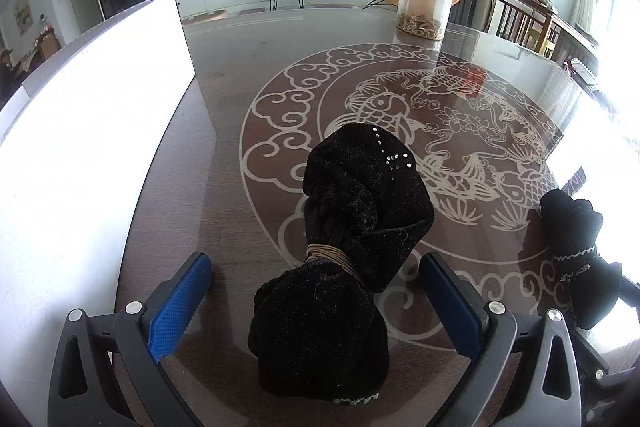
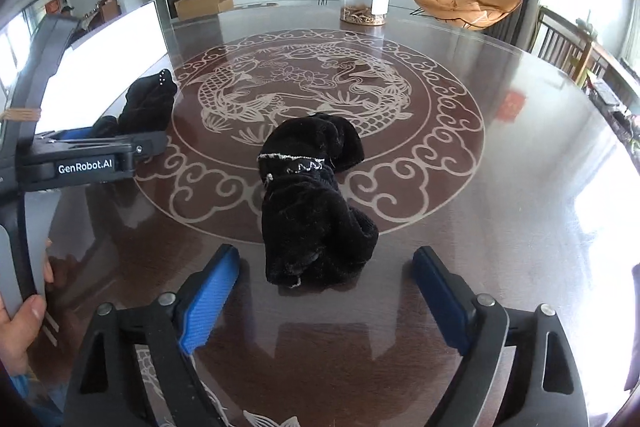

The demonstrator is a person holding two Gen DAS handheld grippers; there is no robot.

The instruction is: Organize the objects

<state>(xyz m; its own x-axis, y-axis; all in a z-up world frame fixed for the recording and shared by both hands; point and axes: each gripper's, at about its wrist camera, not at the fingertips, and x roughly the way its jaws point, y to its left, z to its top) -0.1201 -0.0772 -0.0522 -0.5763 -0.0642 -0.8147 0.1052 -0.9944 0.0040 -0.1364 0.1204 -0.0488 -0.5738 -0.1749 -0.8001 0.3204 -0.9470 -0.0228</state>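
Note:
A black fuzzy cloth bundle (image 1: 344,251) tied with a tan rubber band lies on the dark patterned table (image 1: 280,67). My left gripper (image 1: 316,291) is open with the bundle's near end between its blue pads, not pinched. A second black bundle (image 2: 312,203) with a white trim band lies in front of my right gripper (image 2: 326,279), which is open with the bundle's near end just ahead of its pads. The first bundle (image 2: 148,103) and the left gripper's body (image 2: 92,155) show at the left of the right wrist view. The second bundle (image 1: 576,259) shows at the right of the left wrist view.
A white box (image 1: 80,131) stands on the table at the left. A clear jar (image 1: 426,1) with dried bits inside stands at the far side. Chairs, a TV cabinet and plants are beyond the table.

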